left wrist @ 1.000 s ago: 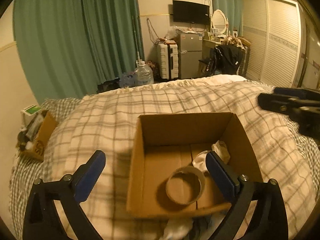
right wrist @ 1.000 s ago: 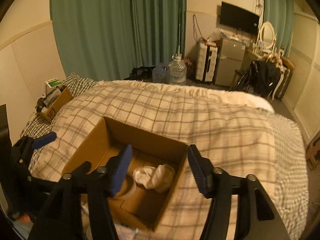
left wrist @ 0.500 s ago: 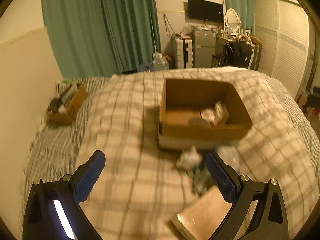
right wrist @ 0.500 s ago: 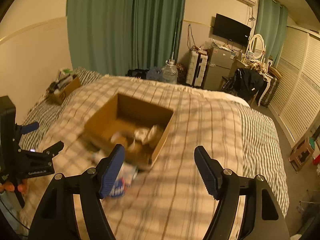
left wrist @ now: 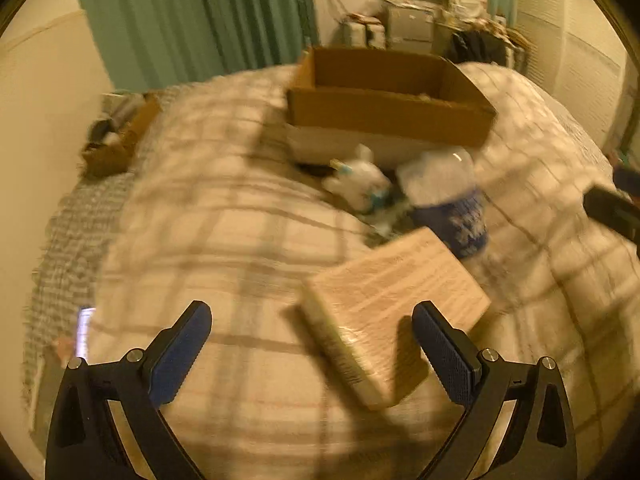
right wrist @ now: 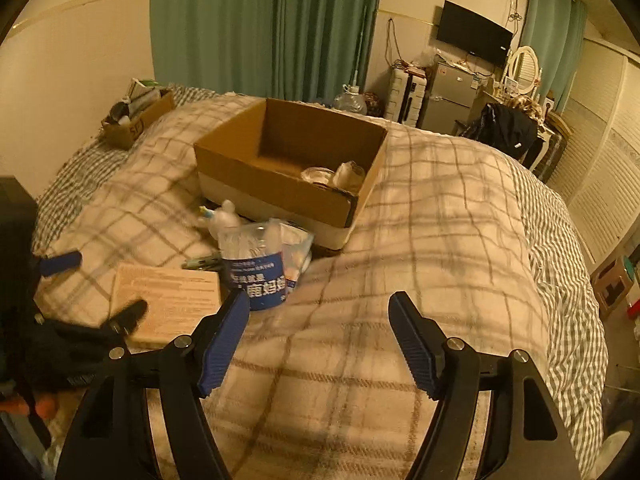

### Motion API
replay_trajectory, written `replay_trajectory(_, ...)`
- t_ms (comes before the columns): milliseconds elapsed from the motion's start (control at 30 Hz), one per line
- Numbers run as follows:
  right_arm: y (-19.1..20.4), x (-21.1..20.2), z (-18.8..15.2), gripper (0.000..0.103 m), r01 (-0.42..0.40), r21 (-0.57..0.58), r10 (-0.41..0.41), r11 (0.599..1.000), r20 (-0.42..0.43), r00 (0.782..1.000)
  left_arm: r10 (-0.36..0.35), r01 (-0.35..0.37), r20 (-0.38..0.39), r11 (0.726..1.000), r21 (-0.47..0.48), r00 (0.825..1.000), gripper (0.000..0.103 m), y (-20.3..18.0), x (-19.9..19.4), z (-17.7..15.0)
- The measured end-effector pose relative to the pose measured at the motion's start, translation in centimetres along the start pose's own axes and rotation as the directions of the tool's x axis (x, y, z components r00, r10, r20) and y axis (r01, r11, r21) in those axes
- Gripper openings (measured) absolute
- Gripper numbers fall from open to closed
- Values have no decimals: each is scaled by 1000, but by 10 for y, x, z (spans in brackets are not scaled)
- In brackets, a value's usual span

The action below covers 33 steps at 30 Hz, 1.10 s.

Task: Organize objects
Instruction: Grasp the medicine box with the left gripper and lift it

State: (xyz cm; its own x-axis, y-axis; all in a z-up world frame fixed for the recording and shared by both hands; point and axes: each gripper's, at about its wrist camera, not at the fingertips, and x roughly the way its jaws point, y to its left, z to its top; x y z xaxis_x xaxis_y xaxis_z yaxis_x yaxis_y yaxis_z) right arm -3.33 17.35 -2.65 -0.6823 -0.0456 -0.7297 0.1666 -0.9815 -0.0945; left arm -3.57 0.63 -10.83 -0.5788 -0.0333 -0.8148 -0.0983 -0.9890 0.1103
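Observation:
An open cardboard box (left wrist: 384, 112) (right wrist: 288, 176) sits on the plaid bed with a white cloth (right wrist: 348, 174) inside. In front of it lie a white toy (left wrist: 356, 180) (right wrist: 224, 216), a clear bag with a blue label (left wrist: 452, 204) (right wrist: 260, 268) and a flat tan book (left wrist: 392, 300) (right wrist: 168, 300). My left gripper (left wrist: 312, 344) is open, low over the bed, with the book's near corner between its fingers. My right gripper (right wrist: 320, 336) is open and empty over bare blanket, right of the bag. The left view is blurred.
A small cardboard box of clutter (right wrist: 136, 116) (left wrist: 116, 140) sits at the bed's far left corner. A lit phone (left wrist: 84, 332) lies by the left edge. Curtains, a fridge (right wrist: 448, 96) and a wardrobe stand beyond the bed.
Both grippers have pulled back from over the box toward the near side of the bed. The left one has dropped low toward the book. Both stayed open.

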Motion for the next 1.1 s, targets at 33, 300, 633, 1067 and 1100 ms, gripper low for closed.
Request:
replay_trajectory(33,-1,0,0,72,5,8,-5,1000,2,1000,-55,55,-27,998,2,998,103,-4,7,1)
replay_trajectory(300,-16,1,-1,72,31,44,-31,999,13,999,-120,122,-58,992,35,991,99,-29,24,9)
replay_trajectory(633,-25,4,-6,72,30,89,-31,996,6,1000,-280,276,89,960,46,956,45,-22,-47,16)
replay_trajectory(1067,-30,7,-10,72,34,93,-33,995,-6,999,-248,241,74,966,91,966,29,-53,-30,8)
replay_trajectory(1100,-30,6,-10,72,33,93,-33,995,-5,999,-235,225,106,970,93,966,29,-49,-38,11)
